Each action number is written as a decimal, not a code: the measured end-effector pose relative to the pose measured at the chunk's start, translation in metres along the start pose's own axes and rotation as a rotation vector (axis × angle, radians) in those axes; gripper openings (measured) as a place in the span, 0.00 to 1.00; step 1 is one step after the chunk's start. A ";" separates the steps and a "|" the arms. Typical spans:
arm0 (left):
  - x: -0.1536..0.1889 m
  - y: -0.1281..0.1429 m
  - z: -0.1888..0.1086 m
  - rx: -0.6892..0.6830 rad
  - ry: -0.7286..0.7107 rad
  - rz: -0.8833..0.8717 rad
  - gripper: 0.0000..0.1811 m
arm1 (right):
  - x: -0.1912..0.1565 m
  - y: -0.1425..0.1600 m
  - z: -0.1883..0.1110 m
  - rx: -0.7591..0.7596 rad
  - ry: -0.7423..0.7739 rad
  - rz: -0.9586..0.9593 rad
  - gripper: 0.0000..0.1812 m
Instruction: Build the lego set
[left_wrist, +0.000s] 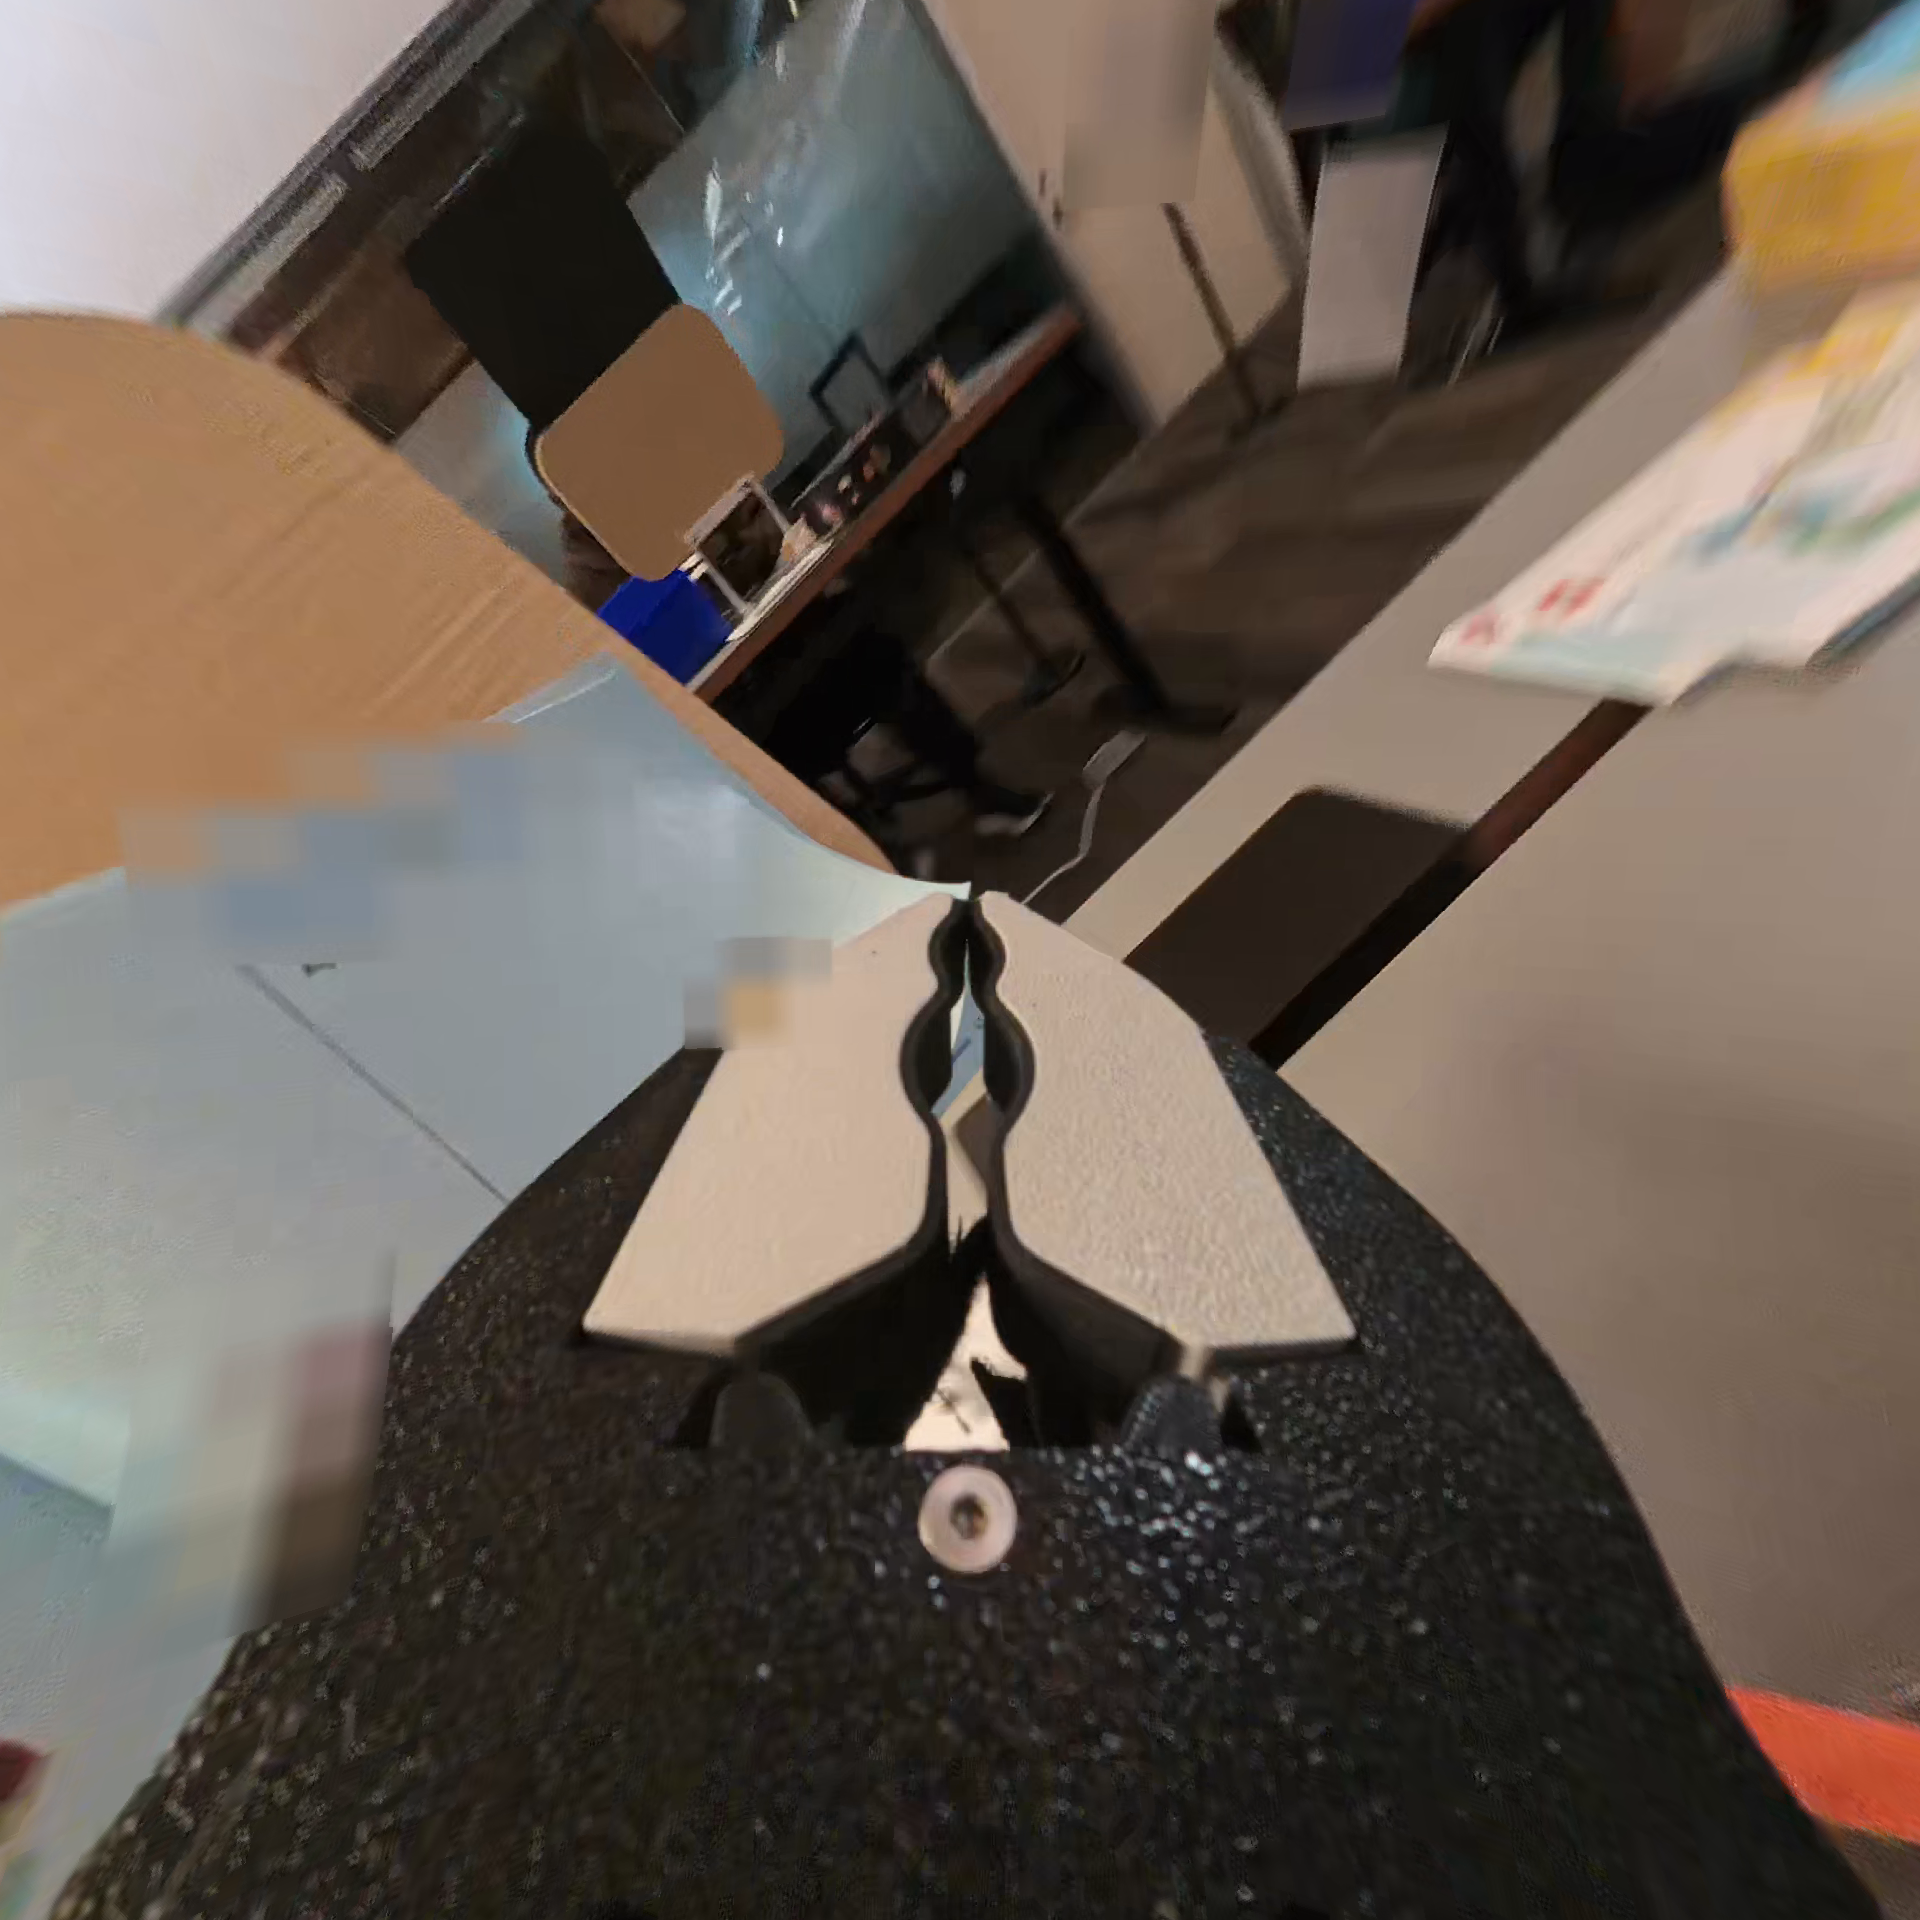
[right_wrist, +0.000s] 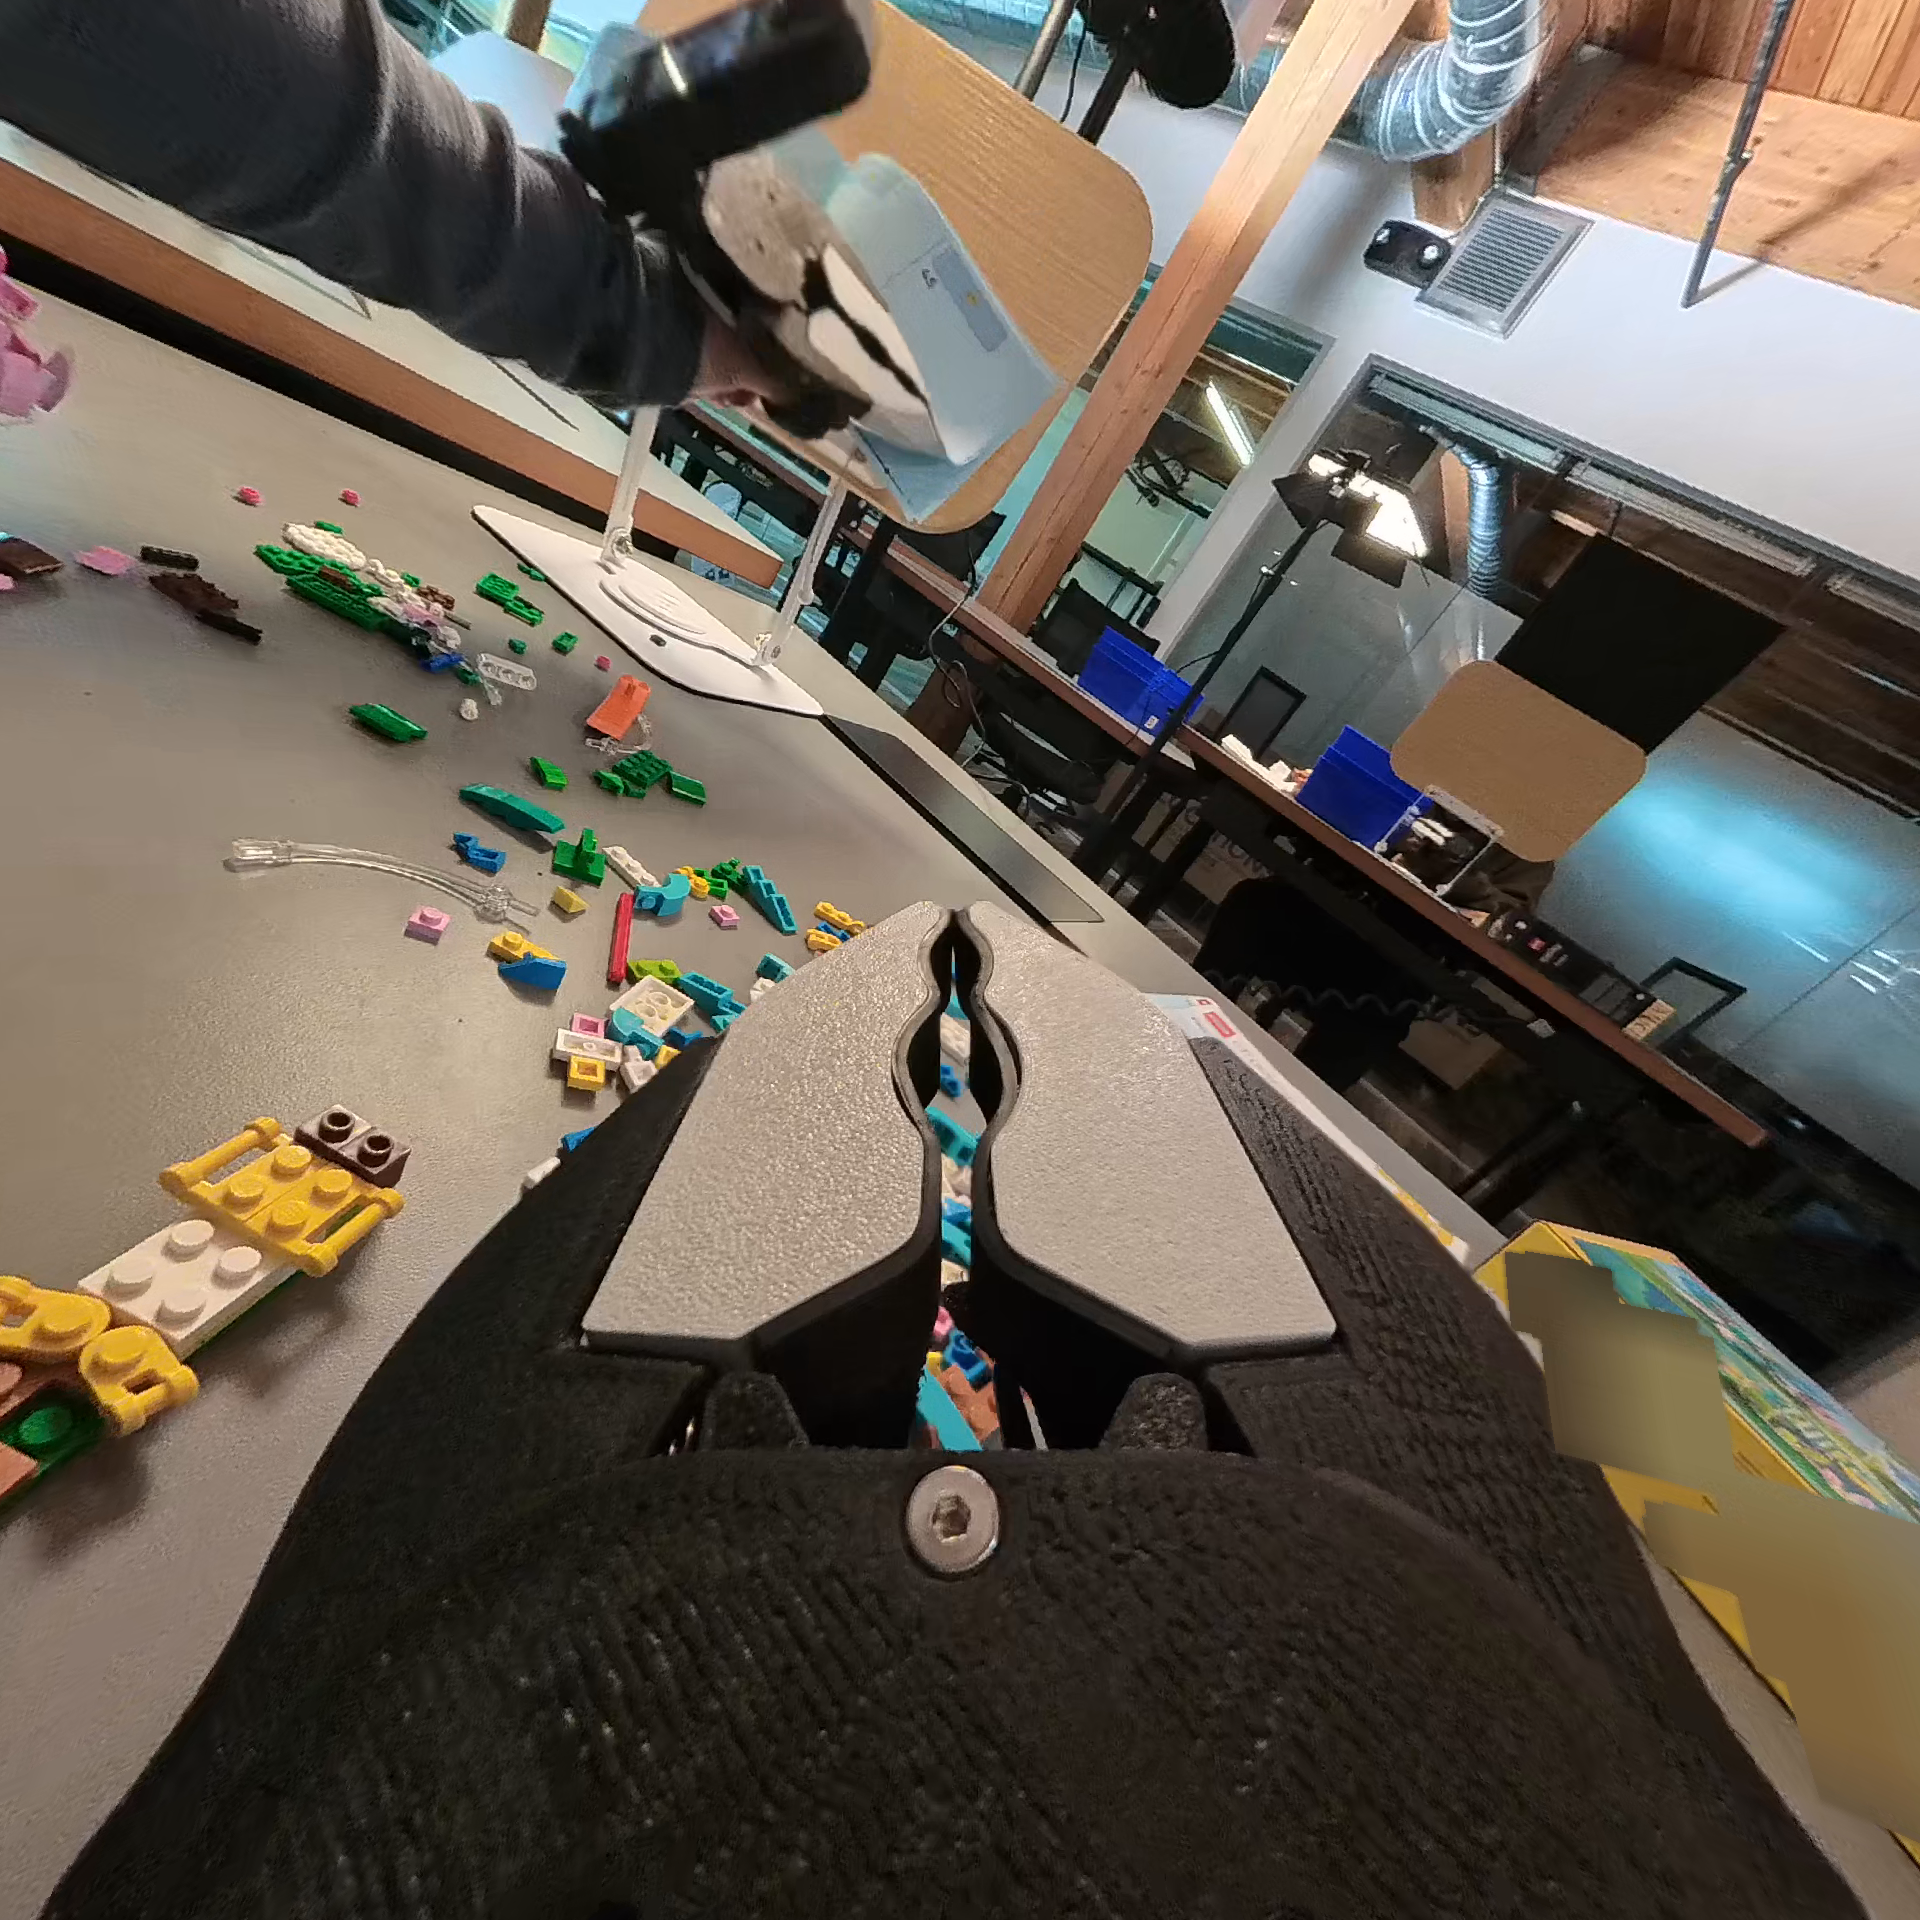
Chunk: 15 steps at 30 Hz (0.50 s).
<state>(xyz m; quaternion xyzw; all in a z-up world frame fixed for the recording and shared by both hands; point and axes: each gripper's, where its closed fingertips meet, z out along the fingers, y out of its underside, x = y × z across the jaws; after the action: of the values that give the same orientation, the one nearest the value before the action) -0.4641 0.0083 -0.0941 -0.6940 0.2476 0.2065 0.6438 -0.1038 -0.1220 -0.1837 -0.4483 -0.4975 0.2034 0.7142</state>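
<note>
Pale-blue booklet page pinched at its edge between the closed tips of the left gripper, printing on it blurred and unreadable, a tan board on a stand behind it. Right gripper closed on nothing, raised over the grey table. Loose lego pieces in green, teal, yellow and pink scattered there, a yellow-and-white partial build near the left edge, the yellow set box at right.
</note>
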 end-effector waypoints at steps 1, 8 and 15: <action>-0.002 -0.007 -0.006 0.064 0.023 -0.132 0.00 | 0.001 -0.001 -0.001 0.003 0.011 -0.007 0.00; -0.009 -0.023 -0.051 0.333 0.127 -0.551 0.00 | -0.008 -0.072 0.050 0.030 -0.165 0.239 0.00; -0.027 -0.035 -0.080 0.498 0.149 -0.711 0.00 | -0.020 -0.109 0.232 -0.009 -0.372 0.551 0.00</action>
<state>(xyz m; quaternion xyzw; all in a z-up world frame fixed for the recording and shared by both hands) -0.4665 -0.0680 -0.0432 -0.5725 0.0813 -0.1446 0.8029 -0.3367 -0.0914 -0.0787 -0.5245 -0.4805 0.4651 0.5270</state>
